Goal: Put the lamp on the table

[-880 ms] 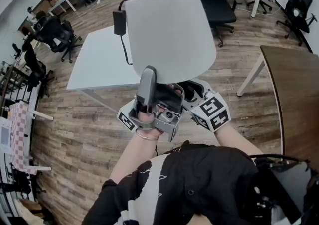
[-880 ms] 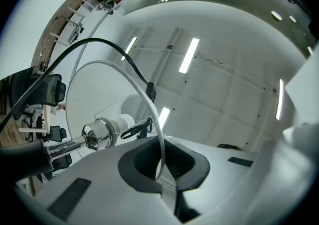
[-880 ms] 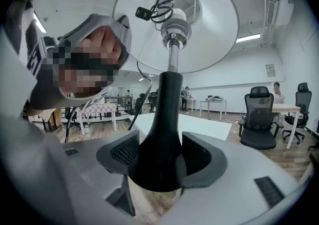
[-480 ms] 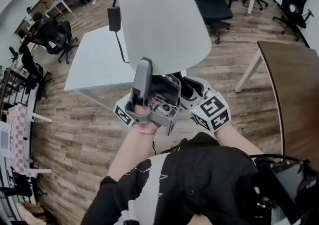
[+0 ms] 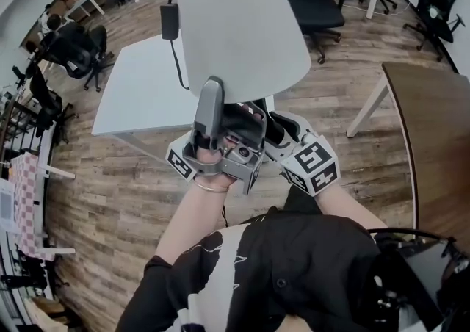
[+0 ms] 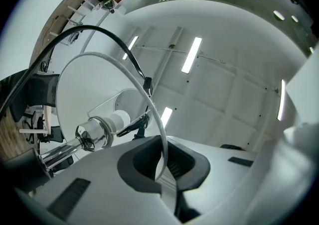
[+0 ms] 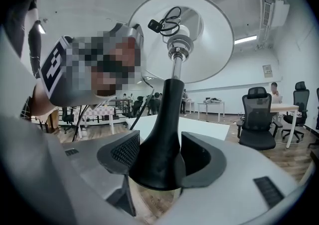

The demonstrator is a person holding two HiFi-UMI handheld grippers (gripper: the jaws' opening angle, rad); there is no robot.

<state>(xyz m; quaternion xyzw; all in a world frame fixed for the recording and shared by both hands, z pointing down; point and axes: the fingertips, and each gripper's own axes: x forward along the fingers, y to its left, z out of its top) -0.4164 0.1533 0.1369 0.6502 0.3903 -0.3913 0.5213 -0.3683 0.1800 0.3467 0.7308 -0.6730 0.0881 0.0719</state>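
**A:** Where is the lamp [image 5: 242,29] sitting right now?

**B:** It isn't sitting anywhere. The person is carrying it in the air in front of their chest. In the head view its white shade is overlapping the near right corner of the white table [image 5: 139,88], and nothing of it is resting on the tabletop.

**A:** What is the right gripper [image 7: 159,159] doing?

**B:** Its jaws are standing wide, and they are clamping the black flared foot [image 7: 162,139] of the lamp from both sides. I judge that it is bearing the weight, since it is gripping low on the heaviest part.

**A:** And the left gripper [image 6: 162,169]?

**B:** It is pointing steeply upward, with its jaws pressed nearly together. They are pinching the thin lower rim of the shade [image 6: 149,114]. That is probably keeping the shade from swinging or tipping while the lamp is travelling.

**A:** Is the cord [image 5: 176,59] getting in the way?

**B:** It is hanging down the left side of the shade with its black adapter [image 5: 170,22], over the table's right edge. It could be catching on that edge during the lowering, so it is worth watching.

**A:** How far along is the task?

**B:** I judge that the carry is nearing its end. The lowering and the release are not yet done.
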